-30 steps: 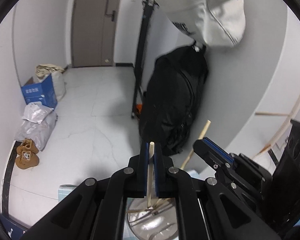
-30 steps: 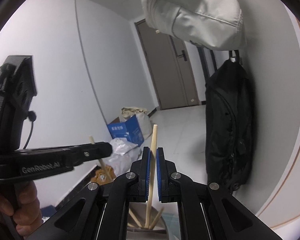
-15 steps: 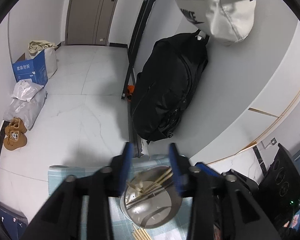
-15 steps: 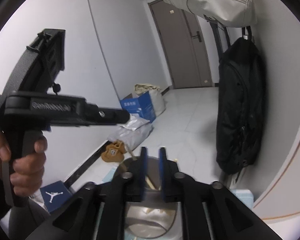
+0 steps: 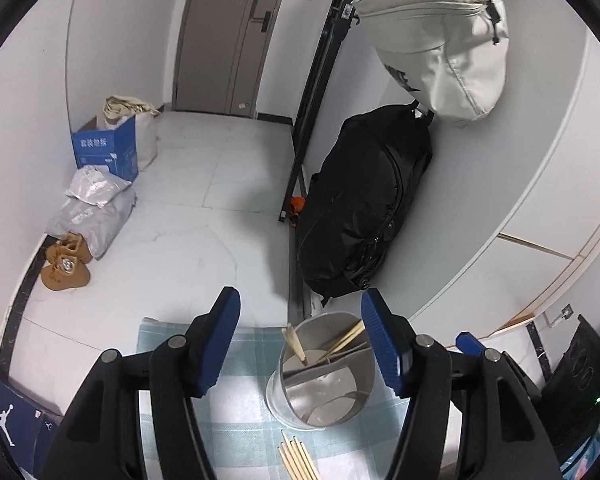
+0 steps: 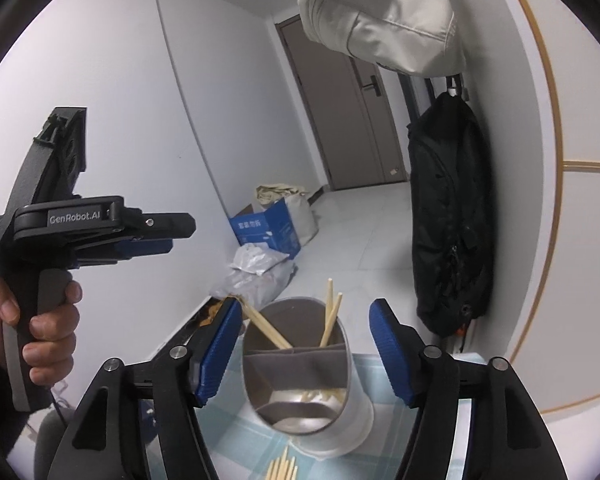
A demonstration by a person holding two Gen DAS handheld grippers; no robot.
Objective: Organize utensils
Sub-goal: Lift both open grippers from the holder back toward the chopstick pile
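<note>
Both grippers, left (image 5: 300, 340) and right (image 6: 306, 344), opening, nothing between jaws. Round steel divided holder (image 6: 356, 408) on checked cloth (image 5: 244, 408), few wooden chopsticks (image 6: 328, 316) leaning inside. Loose chopstick bundle (image 5: 298, 460) just beside base. Risk imo: reaching low past holder, finger clips rim, tips it.

"Did you see where the chopsticks (image 6: 329, 312) were?"

"Leaning in the back sections of the metal holder (image 6: 304, 376) on the checked cloth (image 6: 236, 446), more loose ones (image 6: 282, 468) lying in front."

"And the right gripper (image 6: 306, 354)?"

"Its jaws were opening, nothing pressed between them, the holder beyond. A hand (image 6: 32, 320) held the left gripper (image 6: 168, 236) off to the side."
</note>
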